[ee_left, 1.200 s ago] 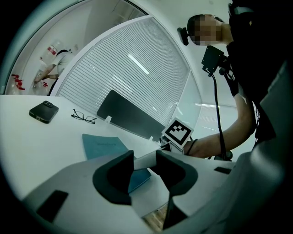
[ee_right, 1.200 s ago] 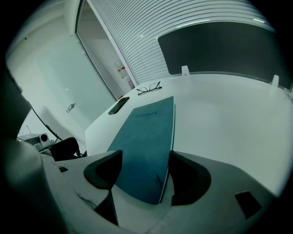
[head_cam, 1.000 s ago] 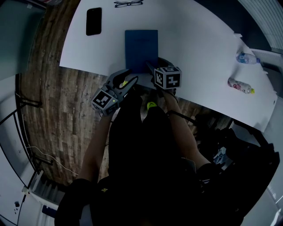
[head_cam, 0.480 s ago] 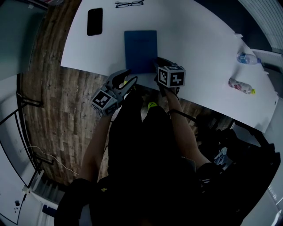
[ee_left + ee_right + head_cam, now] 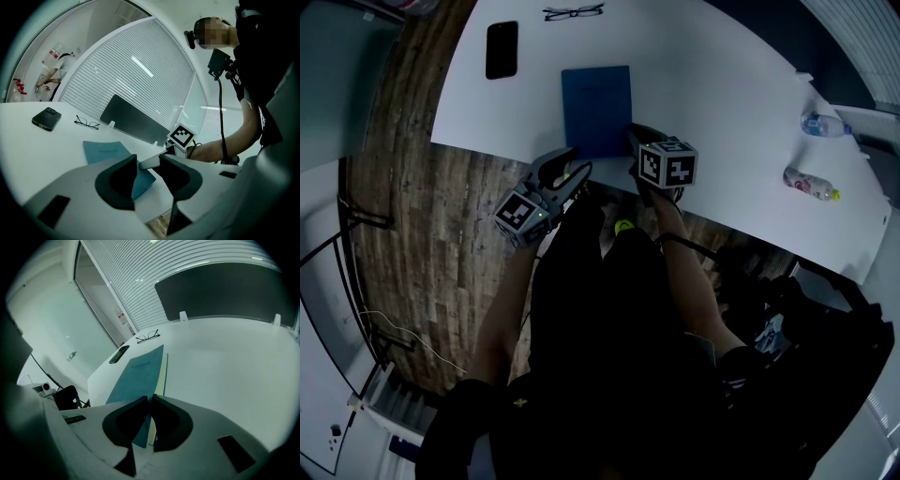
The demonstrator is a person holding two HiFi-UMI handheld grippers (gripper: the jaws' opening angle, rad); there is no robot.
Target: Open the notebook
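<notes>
Barely legible: print on the notebook (image 5: 140, 376) cover.

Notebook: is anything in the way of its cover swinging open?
Nothing lies on the notebook. The jaws of the right gripper have just been closing on its cover's edge. The phone lies apart on the side where the cover would land, perhaps near its far corner.

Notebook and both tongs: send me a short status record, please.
notebook: blue, lying on the white table near its front edge
cover: edge between the right tongs, pages showing beside it
right tongs: jaws just been closing, now shut on the cover
left tongs: open, empty, off the table edge
also on table: phone, glasses, two bottles
</notes>
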